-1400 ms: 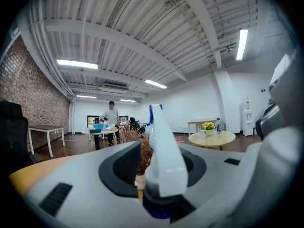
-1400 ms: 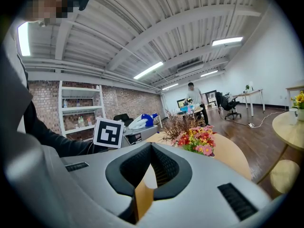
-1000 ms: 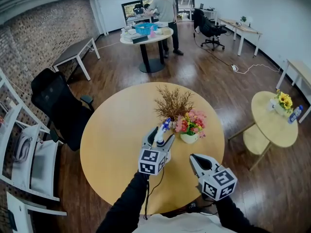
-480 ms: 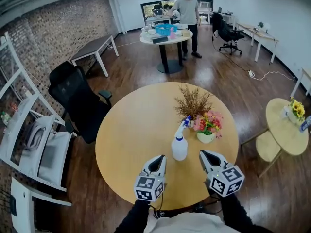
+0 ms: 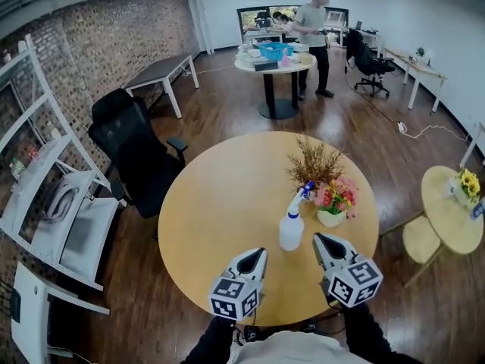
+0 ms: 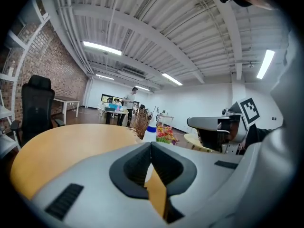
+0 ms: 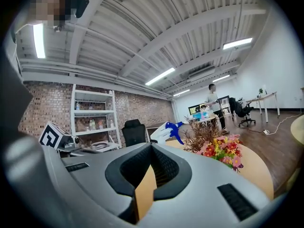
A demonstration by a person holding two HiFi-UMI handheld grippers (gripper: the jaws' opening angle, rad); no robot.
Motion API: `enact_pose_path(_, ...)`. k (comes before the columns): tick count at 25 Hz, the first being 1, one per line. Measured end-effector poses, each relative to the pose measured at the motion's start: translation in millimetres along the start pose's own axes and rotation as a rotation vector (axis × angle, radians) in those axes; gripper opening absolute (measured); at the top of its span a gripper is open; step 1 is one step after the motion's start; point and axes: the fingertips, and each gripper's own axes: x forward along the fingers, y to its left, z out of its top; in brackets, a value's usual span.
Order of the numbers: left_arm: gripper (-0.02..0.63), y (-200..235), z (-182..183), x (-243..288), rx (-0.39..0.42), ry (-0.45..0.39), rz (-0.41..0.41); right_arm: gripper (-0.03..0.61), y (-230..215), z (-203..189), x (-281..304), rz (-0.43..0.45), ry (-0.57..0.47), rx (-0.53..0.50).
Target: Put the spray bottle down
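Near edge of the round table (image 5: 220, 203): both grippers side by side, pointing far.

Left gripper (image 5: 257, 253): jaws fully together and empty. Its own view (image 6: 151, 144) shows the pads meeting with only tabletop past them. A second ago this claw was further out over the table, clamped round the spray bottle next to the flowers. Half a second ago it had already let go and pulled back. Now it sits back near the table edge, closed on nothing.

Right gripper (image 5: 319, 238): also closed and empty, pads meeting in its own view (image 7: 151, 147). It stays to the right of the left one, much the same place as before relative to the table.

Spray bottle (image 5: 291, 230): standing upright on the table by itself, just beyond the two grippers and between their lines. White body, blue trigger pointing far-right. No jaw touches it. Its head shows in the right gripper view (image 7: 166, 129), and its neck in the left gripper view (image 6: 150, 131).

Just right of the bottle is the pot of pink flowers (image 5: 337, 199); touching or a small gap, hard to say from above. Dried branches (image 5: 314, 161) are behind the pot.

Left of the table: black office chair (image 5: 129, 150), then a white shelf unit (image 5: 45, 203). Right: small round table (image 5: 447, 218) with yellow flowers (image 5: 466, 182).

Far: another round table (image 5: 273, 63) with a person (image 5: 312, 21) standing at it. The head view has shifted since the earlier frames.
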Motion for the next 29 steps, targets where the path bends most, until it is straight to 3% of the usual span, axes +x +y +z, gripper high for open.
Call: enact_pose_path(29,-0.015,5.5,7.9,7.2,-0.025,0.005,-0.008,-0.020,-3.4,-3.4,10.1,-0.003,0.006,0.009)
